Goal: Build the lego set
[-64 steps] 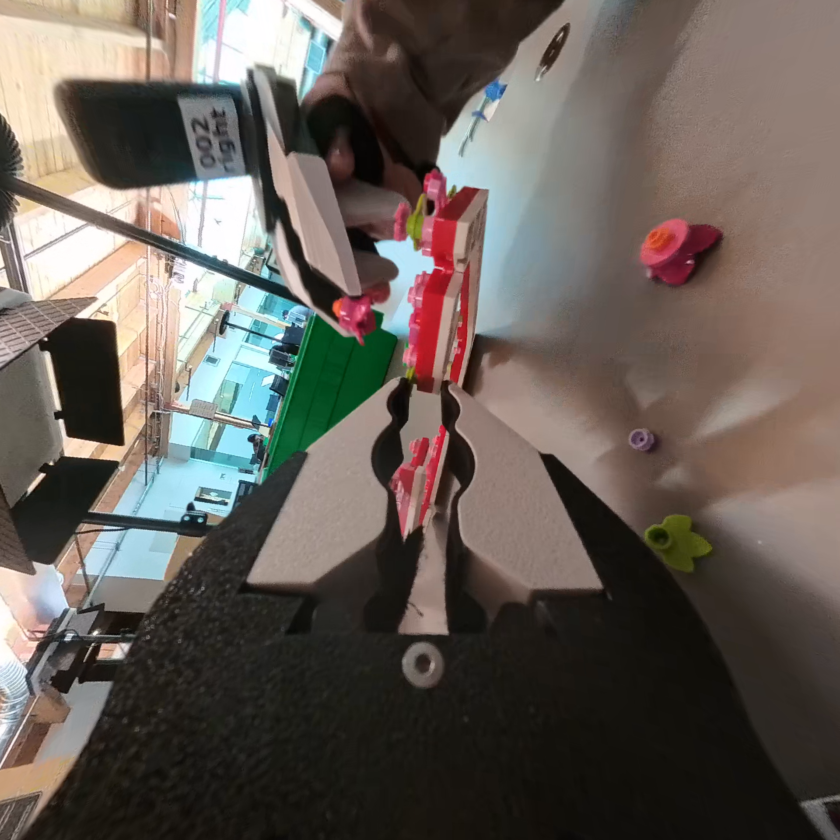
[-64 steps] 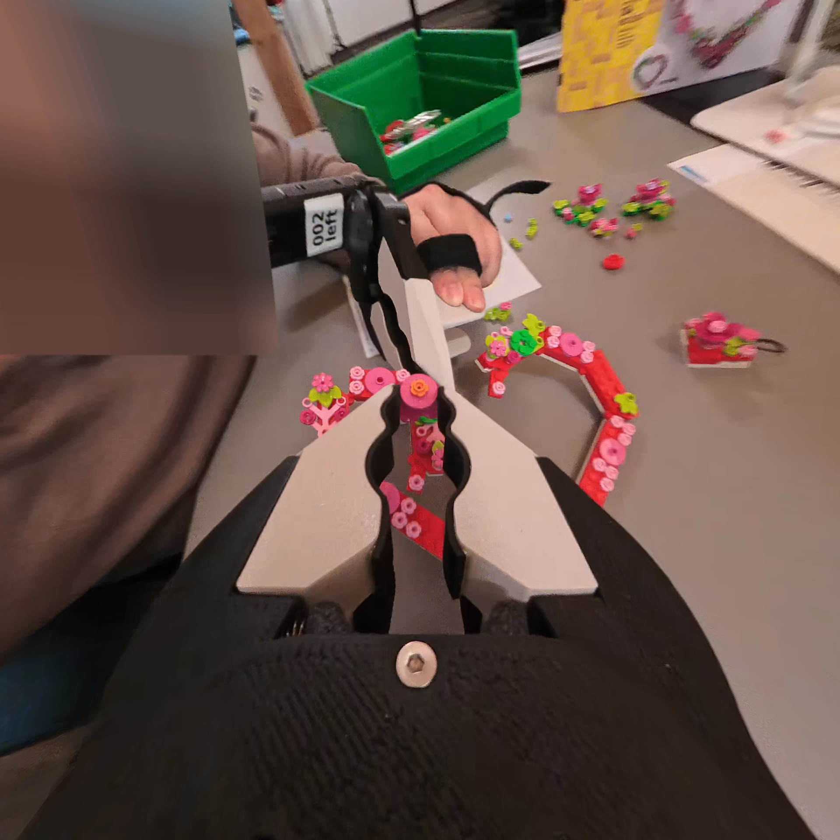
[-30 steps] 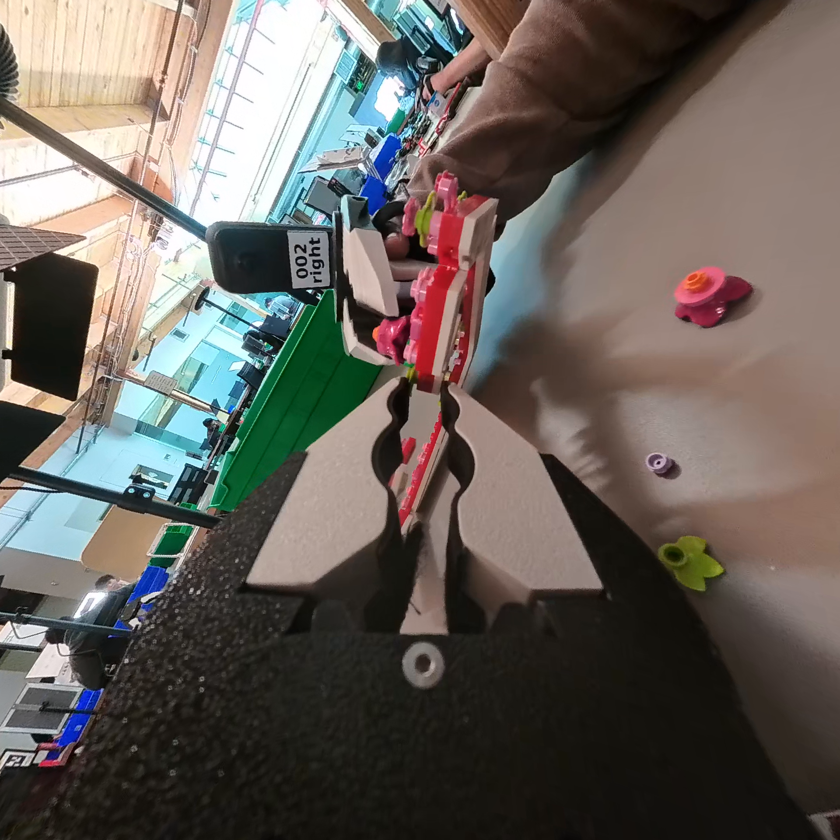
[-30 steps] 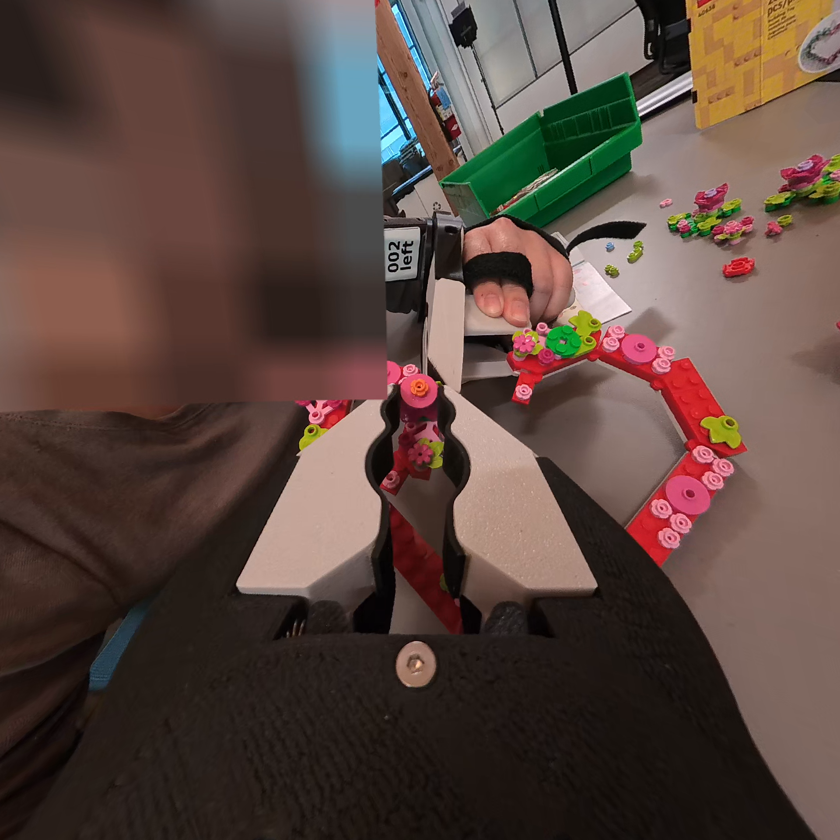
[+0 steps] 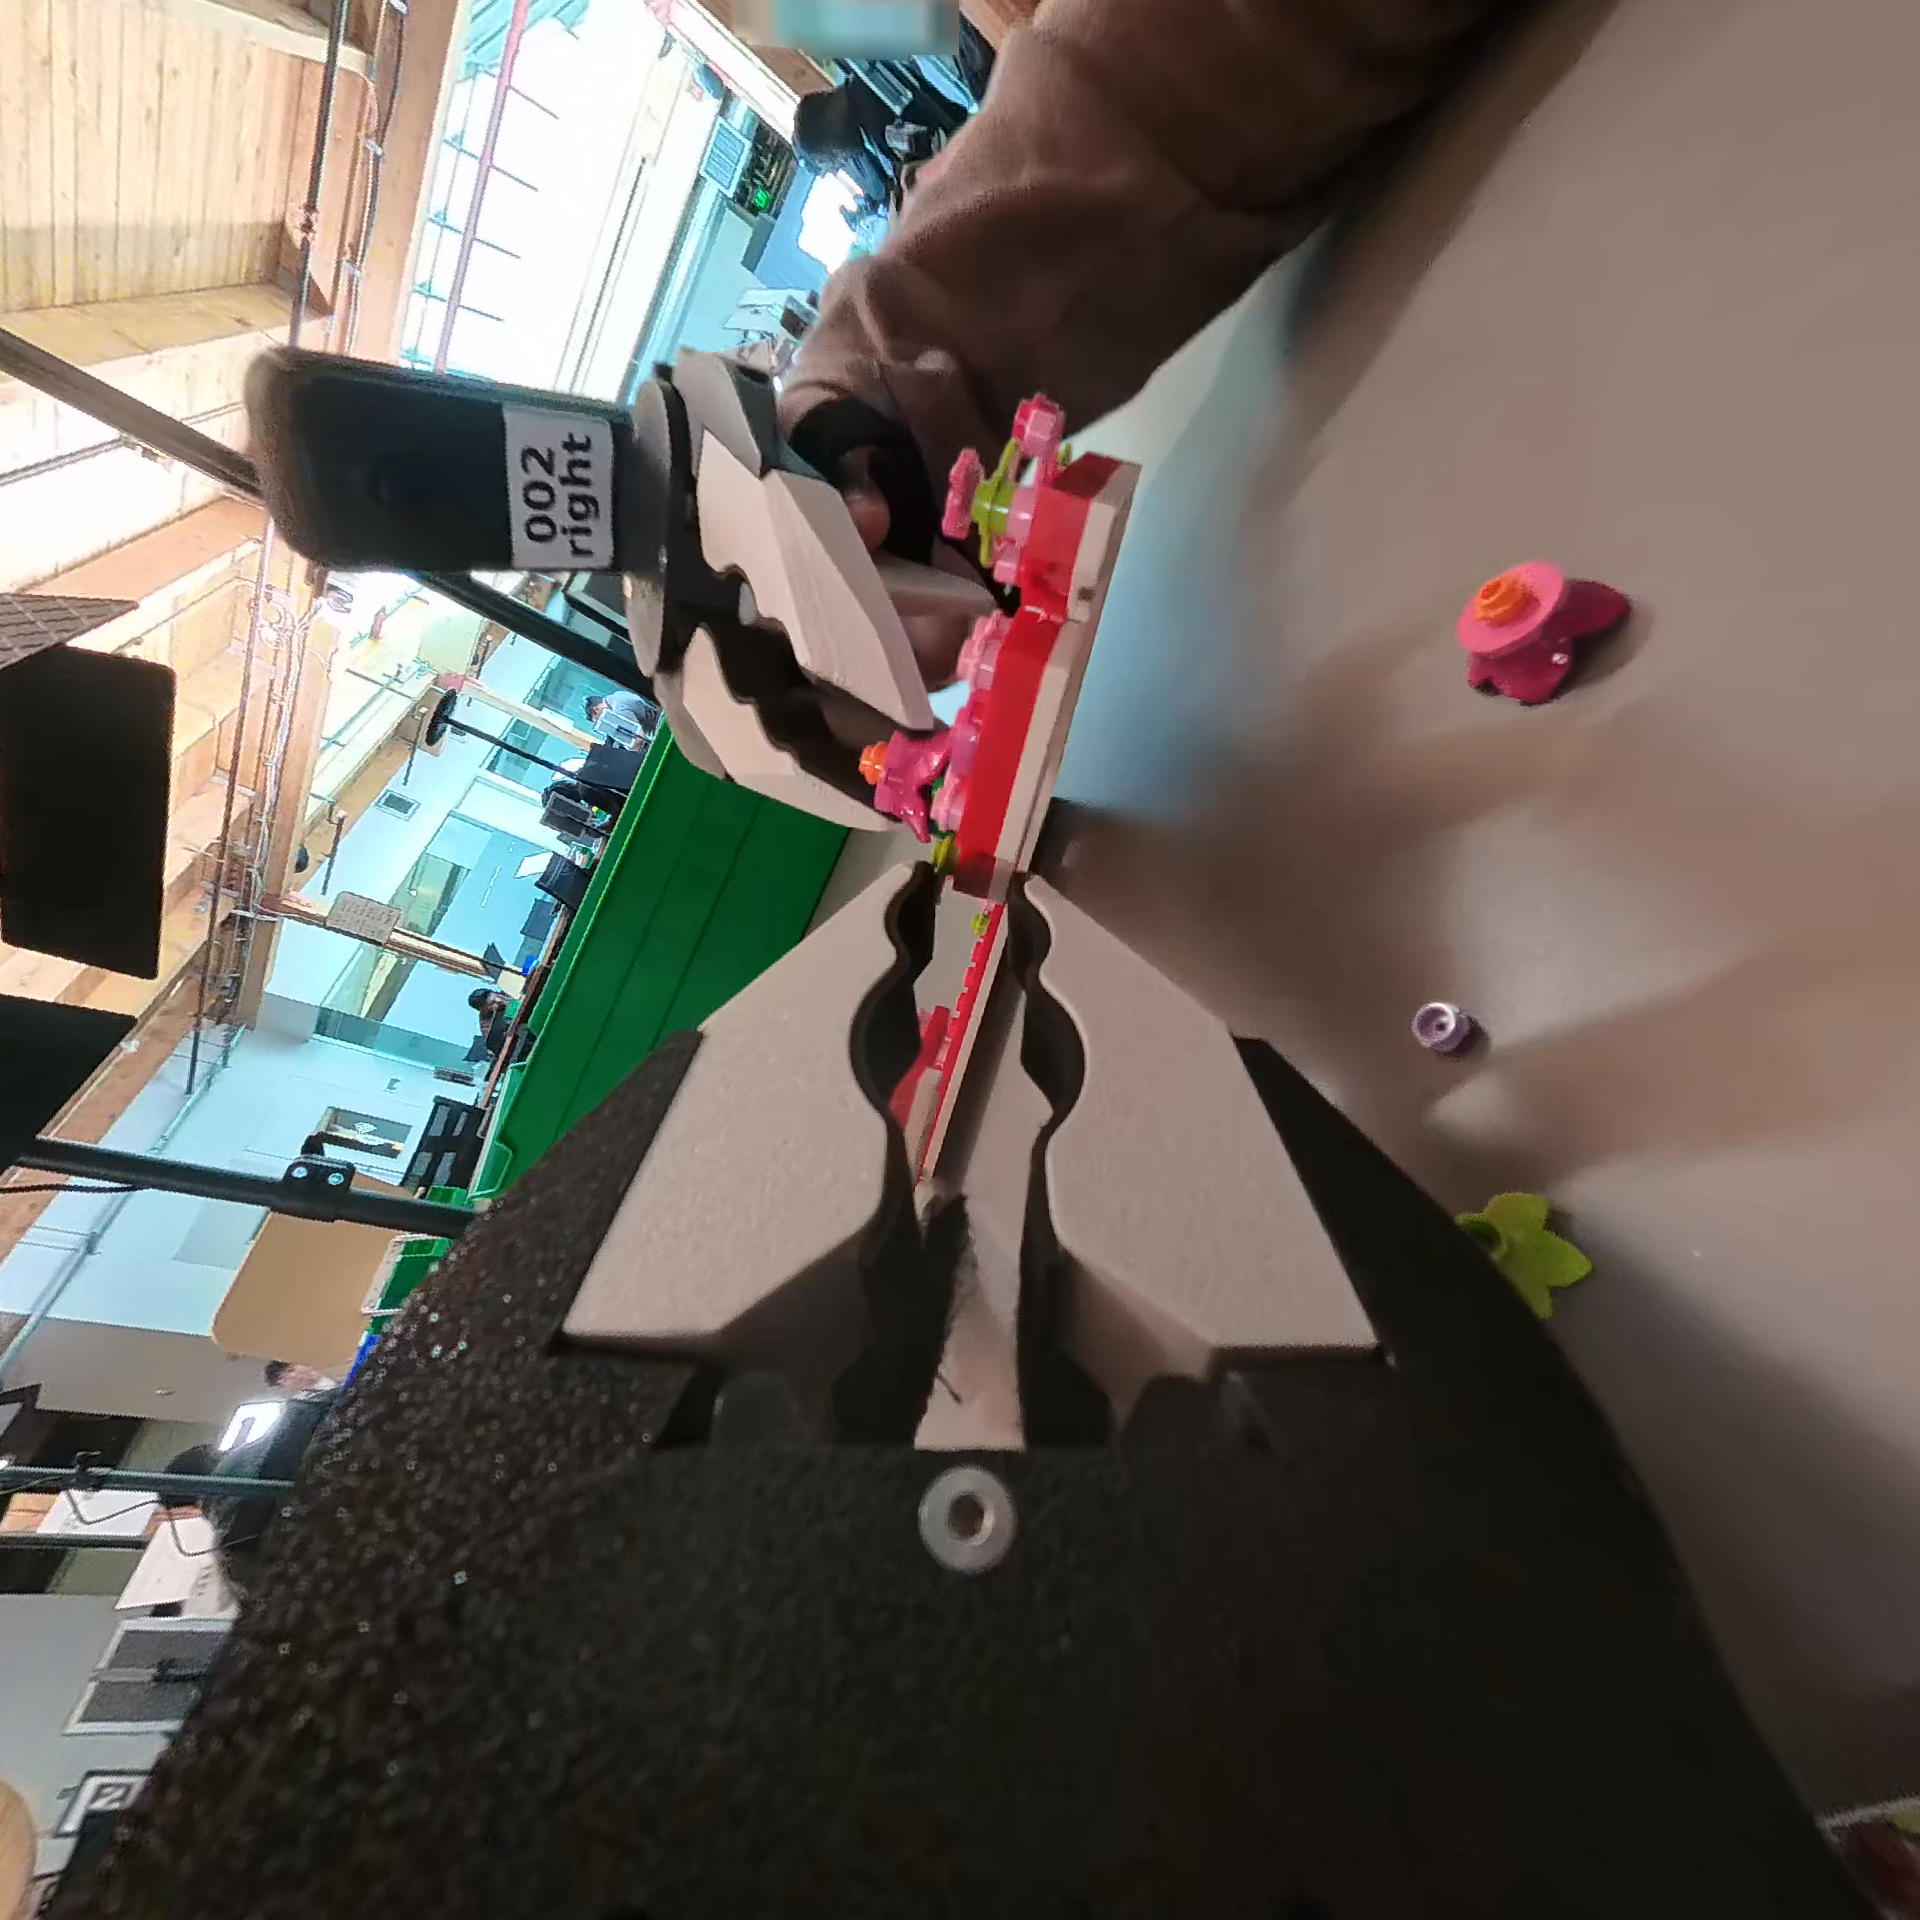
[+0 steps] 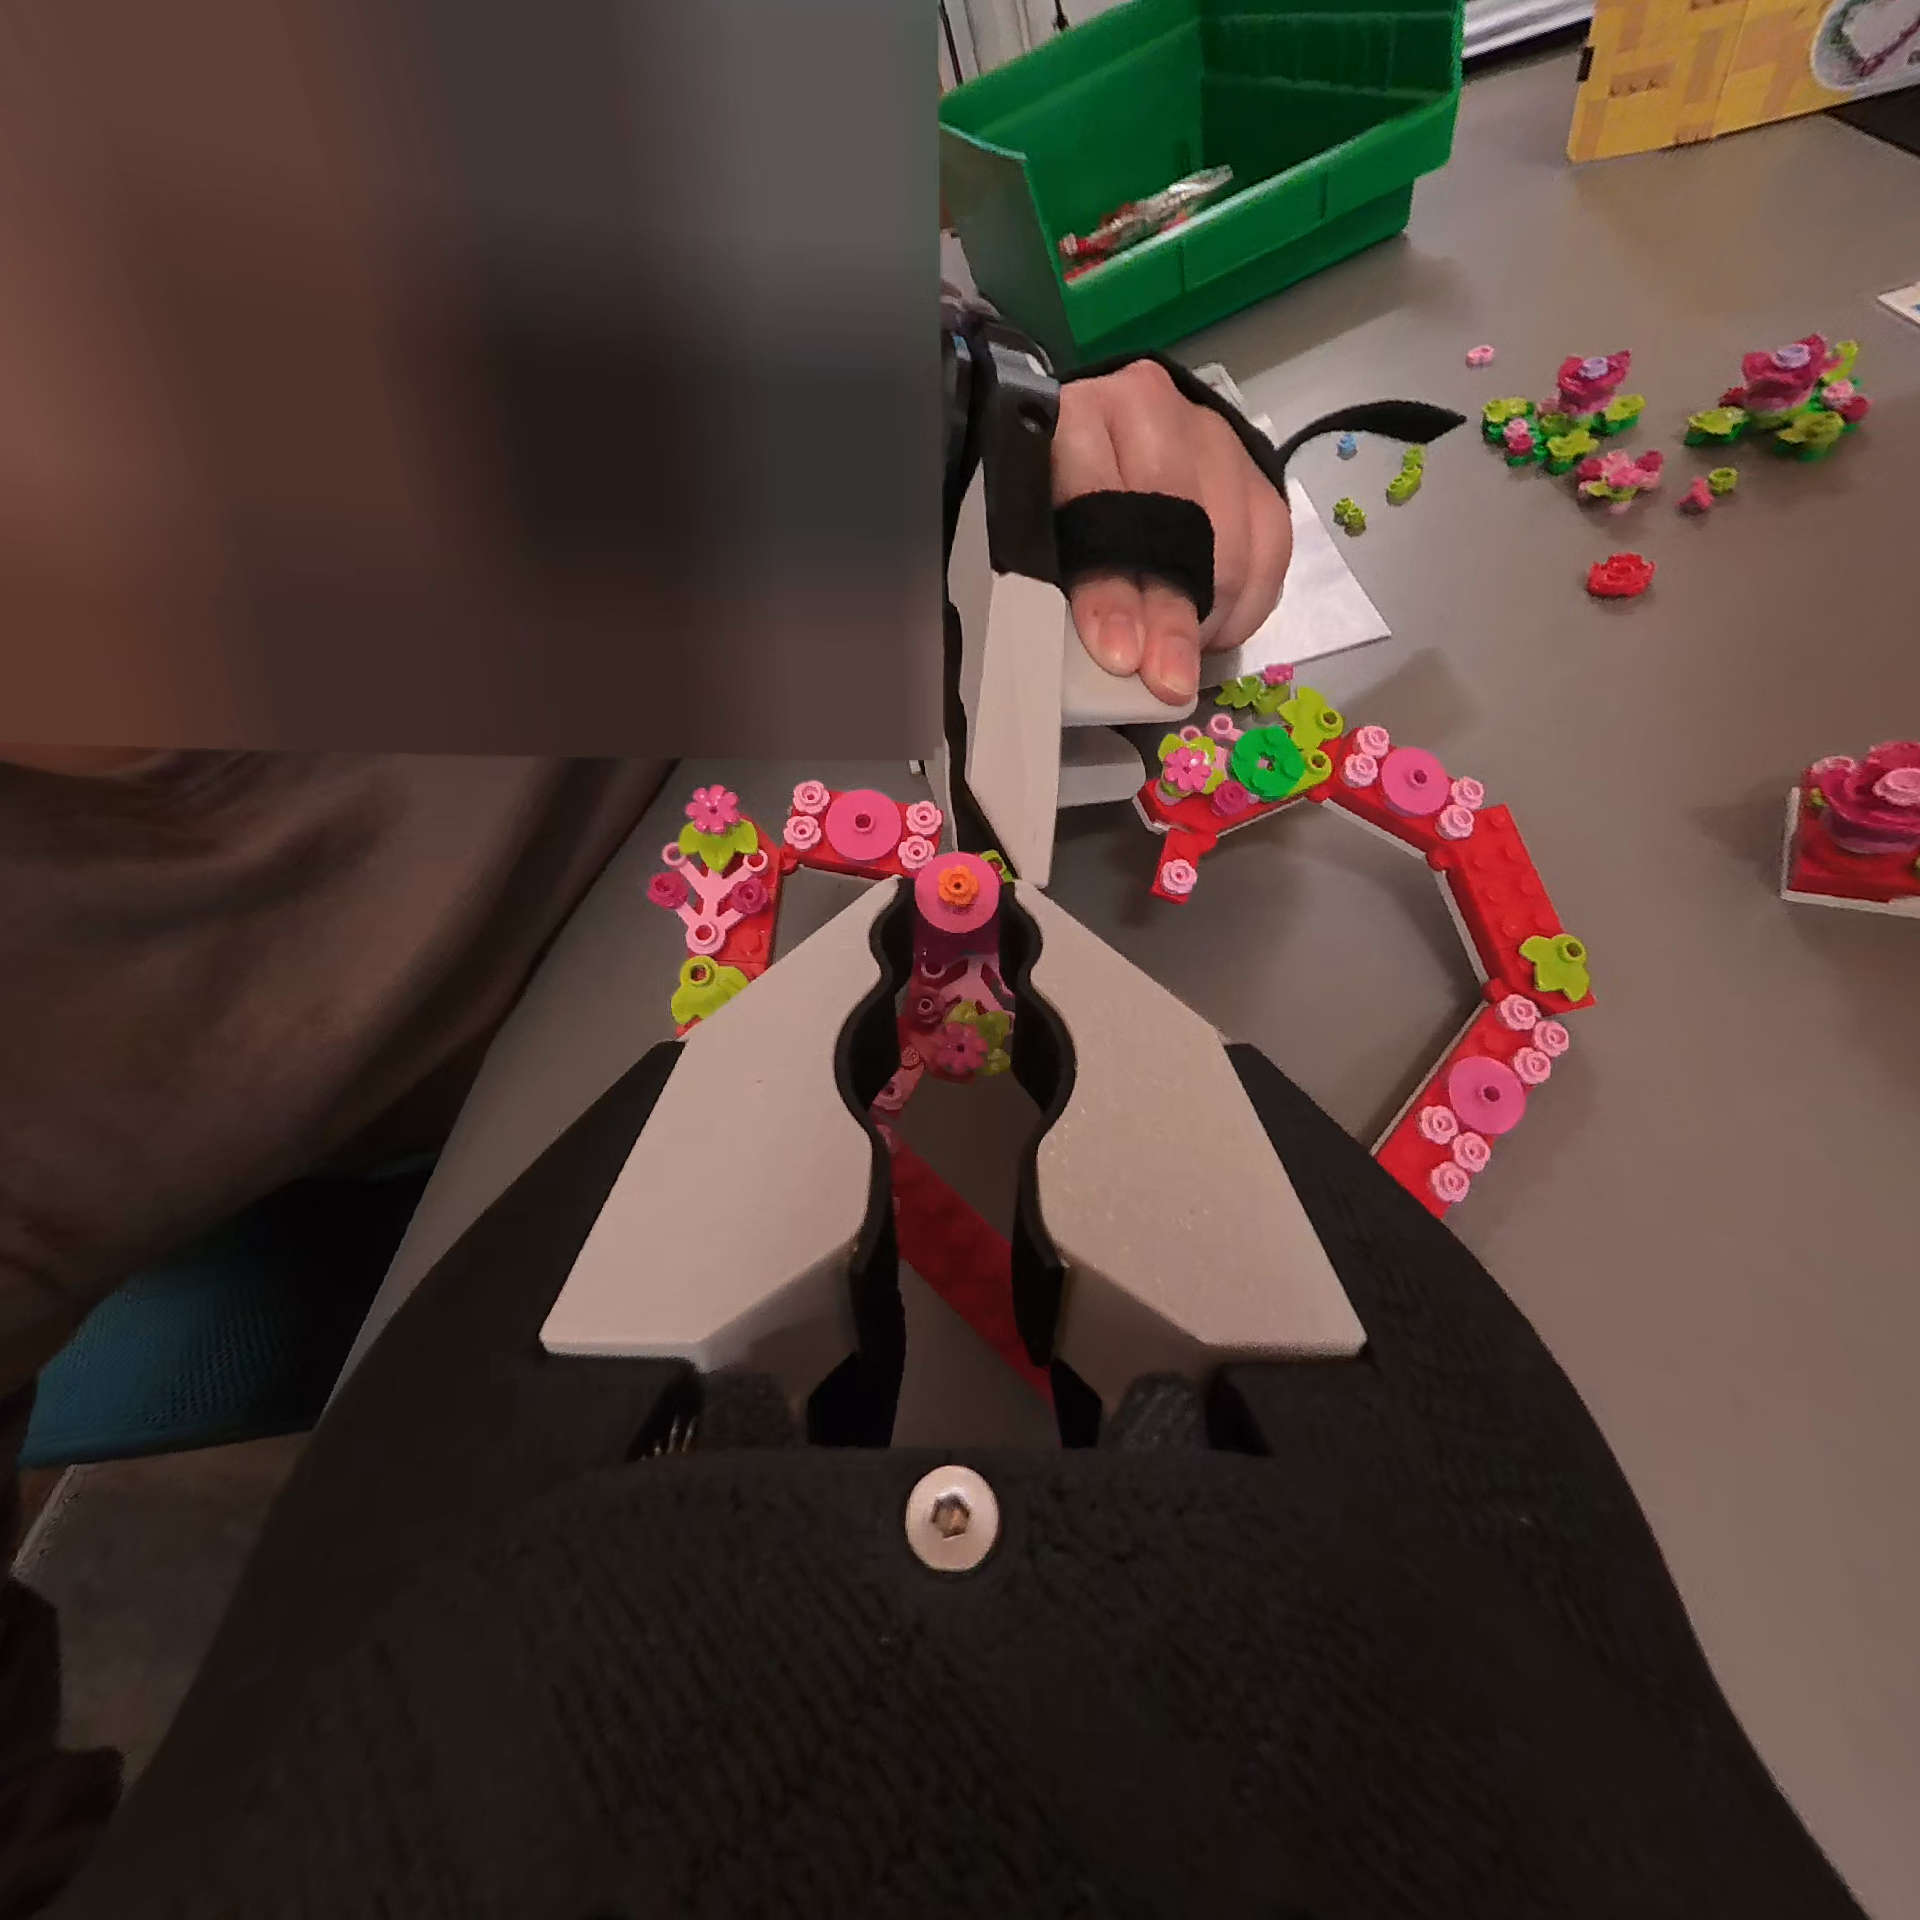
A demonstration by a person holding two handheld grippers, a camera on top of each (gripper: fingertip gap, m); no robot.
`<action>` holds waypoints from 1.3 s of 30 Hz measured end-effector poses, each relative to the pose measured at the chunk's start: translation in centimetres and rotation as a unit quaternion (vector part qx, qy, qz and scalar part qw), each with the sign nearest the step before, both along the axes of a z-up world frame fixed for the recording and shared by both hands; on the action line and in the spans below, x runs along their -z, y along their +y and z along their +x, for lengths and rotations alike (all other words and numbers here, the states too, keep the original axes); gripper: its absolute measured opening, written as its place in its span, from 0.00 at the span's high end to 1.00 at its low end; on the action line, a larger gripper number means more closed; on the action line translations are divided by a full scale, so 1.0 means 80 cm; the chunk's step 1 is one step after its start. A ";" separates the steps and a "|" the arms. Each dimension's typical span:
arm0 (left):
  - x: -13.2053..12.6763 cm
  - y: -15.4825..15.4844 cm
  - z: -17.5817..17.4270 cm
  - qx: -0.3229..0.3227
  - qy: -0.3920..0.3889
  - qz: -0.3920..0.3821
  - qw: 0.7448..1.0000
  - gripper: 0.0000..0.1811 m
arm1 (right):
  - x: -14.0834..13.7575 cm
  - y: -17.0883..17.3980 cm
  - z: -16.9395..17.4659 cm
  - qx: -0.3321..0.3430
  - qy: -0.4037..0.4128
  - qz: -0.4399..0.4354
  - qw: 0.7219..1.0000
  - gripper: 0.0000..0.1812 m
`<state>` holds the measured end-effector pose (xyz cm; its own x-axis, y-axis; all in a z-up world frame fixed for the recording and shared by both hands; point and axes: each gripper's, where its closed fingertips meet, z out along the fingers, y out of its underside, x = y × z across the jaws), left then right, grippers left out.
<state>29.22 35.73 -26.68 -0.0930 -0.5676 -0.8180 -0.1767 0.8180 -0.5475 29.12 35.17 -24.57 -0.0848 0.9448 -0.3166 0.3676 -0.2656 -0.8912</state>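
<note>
A: What is the right gripper [image 6: 956, 899] doing?

B: Its jaws pinch a pink flower piece [image 6: 957, 889] with an orange centre at the very tips, right over the red heart-shaped frame [image 6: 1496, 894] that lies flat on the grey surface [image 6: 1662, 1299].

A: And the left gripper [image 5: 971, 883]?

B: It is turned on its side, so its view is rolled and the surface runs up the right. Its jaws clamp the frame's edge between them. In the right wrist view a hand [image 6: 1164, 520] under a black strap holds it, fingers curled on the trigger.

A: What lies around them?

B: A green bin [image 6: 1226, 177] beyond the hand, a sheet of paper [image 6: 1320, 603], flower clusters [image 6: 1558, 416] and small loose pieces to the right, a red rose block [image 6: 1860, 821] at the frame's right. The left wrist view shows a loose magenta flower [image 5: 1527, 634], a purple stud [image 5: 1439, 1029] and a lime leaf [image 5: 1527, 1247], with a bright hall of wood beams and glass behind.

A: Anything unclear?

B: Whether the flower piece touches the frame yet I cannot tell; the gripper's fingers hide the frame's lower point.
</note>
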 end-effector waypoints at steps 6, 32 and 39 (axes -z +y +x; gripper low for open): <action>0.009 -0.001 0.001 -0.009 0.015 0.037 0.999 0.94 | 0.011 -0.003 0.002 0.043 -0.073 0.031 0.996 0.92; 0.044 -0.014 0.007 -0.001 0.053 0.144 0.988 0.94 | 0.051 -0.019 0.008 0.110 -0.143 0.067 0.981 0.92; 0.047 -0.018 0.010 0.012 0.052 0.138 0.989 0.94 | 0.054 -0.023 0.011 0.122 -0.113 0.065 0.984 0.92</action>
<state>30.03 34.30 -30.48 -0.1963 -0.3214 -0.9264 -0.1987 0.9382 -0.2834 30.04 33.35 -28.86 0.2081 0.9619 -0.1772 0.5003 -0.2604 -0.8258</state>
